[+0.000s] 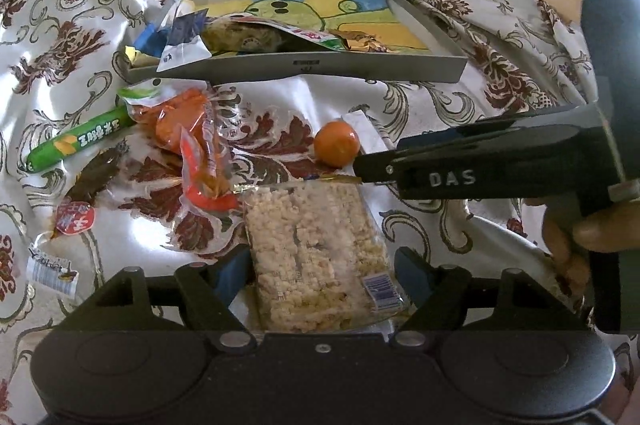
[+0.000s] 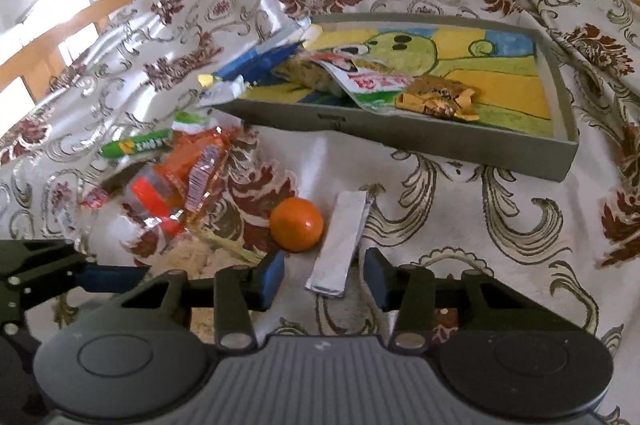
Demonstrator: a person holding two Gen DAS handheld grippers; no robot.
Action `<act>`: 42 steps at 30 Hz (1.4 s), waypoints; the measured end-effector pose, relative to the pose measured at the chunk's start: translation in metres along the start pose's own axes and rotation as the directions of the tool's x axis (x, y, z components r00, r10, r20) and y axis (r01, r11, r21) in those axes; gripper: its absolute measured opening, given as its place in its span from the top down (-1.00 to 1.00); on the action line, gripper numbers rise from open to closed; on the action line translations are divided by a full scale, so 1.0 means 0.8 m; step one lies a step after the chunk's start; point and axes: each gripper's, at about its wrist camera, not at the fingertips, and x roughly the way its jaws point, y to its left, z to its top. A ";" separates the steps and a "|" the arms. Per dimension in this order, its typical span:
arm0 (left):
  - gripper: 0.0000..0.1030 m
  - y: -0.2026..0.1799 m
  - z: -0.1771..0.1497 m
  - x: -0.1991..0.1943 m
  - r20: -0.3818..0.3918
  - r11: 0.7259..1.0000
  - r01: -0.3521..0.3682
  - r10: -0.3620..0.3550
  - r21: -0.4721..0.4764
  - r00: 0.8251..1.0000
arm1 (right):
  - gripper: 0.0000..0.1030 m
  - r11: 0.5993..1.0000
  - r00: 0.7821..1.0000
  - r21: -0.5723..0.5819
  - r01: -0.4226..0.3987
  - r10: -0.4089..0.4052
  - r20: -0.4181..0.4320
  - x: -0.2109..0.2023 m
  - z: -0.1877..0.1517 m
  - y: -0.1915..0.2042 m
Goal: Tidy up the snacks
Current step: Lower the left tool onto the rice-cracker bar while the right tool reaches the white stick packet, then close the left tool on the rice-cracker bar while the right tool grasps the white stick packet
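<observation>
The rice-crisp packet [image 1: 320, 257] lies between the left gripper's [image 1: 324, 271] jaws, which bracket it; contact is unclear. The silver stick packet [image 2: 340, 245] lies between the right gripper's [image 2: 324, 275] open jaws, untouched, beside a tangerine [image 2: 297, 223].

Before you: patterned cloth [image 2: 460, 225], carrying a grey tray [image 2: 440, 145] upper centre, a green stick pack [image 1: 80, 141] and orange packets [image 1: 188, 129] left, a mandarin [image 2: 297, 223], silver sachet [image 2: 340, 245] and rice-cracker pack [image 1: 316, 253] lower centre.
</observation>
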 end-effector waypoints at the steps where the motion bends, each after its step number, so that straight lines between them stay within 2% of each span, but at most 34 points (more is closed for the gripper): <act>1: -0.55 0.000 0.000 0.000 0.000 1.000 0.000 0.000 0.000 1.000 | 0.06 1.000 1.000 -0.002 0.012 -0.012 -0.011 0.004 0.000 0.000; 4: -0.55 -0.001 0.000 0.000 0.001 1.000 -0.001 0.001 0.006 1.000 | 0.08 0.999 0.999 -0.007 0.033 -0.033 -0.039 0.012 -0.002 0.000; 12: -0.52 0.000 0.000 0.000 0.002 1.000 0.000 0.000 0.007 1.000 | 0.09 0.999 0.998 -0.010 0.043 -0.043 -0.049 0.014 -0.005 0.002; 16: -0.48 -0.002 0.000 -0.003 0.012 1.000 0.001 -0.001 0.007 1.000 | 0.33 0.997 0.997 -0.038 0.063 -0.065 -0.050 0.012 -0.006 0.010; 18: -0.45 -0.003 0.000 -0.005 0.019 1.000 0.001 -0.002 0.009 1.000 | 0.54 0.997 0.996 -0.043 0.071 -0.073 -0.048 0.010 -0.006 0.011; 23: -0.39 -0.010 -0.002 -0.015 0.052 0.999 -0.014 0.012 0.037 0.999 | 0.57 0.996 0.996 -0.041 0.075 -0.076 -0.037 0.003 -0.006 0.012; 24: -0.26 -0.011 -0.001 -0.018 0.062 0.999 -0.021 0.018 0.041 0.998 | 0.58 0.996 0.996 -0.042 0.076 -0.078 -0.034 0.000 -0.007 0.012; 26: -0.22 -0.013 -0.001 -0.022 0.073 0.998 -0.026 0.022 0.050 0.997 | 0.59 0.996 0.997 -0.040 0.080 -0.081 -0.020 -0.006 -0.007 0.013; 32: -0.19 -0.012 -0.003 -0.028 0.080 0.998 -0.037 0.033 0.045 0.996 | 0.67 0.995 0.995 -0.029 0.096 -0.096 0.016 -0.027 -0.006 0.014; 36: -0.18 -0.009 -0.002 -0.036 0.106 0.999 -0.036 0.033 0.029 0.994 | 0.85 0.994 0.994 -0.014 0.105 -0.104 0.039 -0.043 -0.007 0.012; 42: -0.17 -0.006 -0.003 -0.044 0.137 0.999 -0.043 0.041 0.011 0.990 | 0.88 0.994 0.993 -0.020 0.110 -0.109 0.038 -0.050 -0.012 0.012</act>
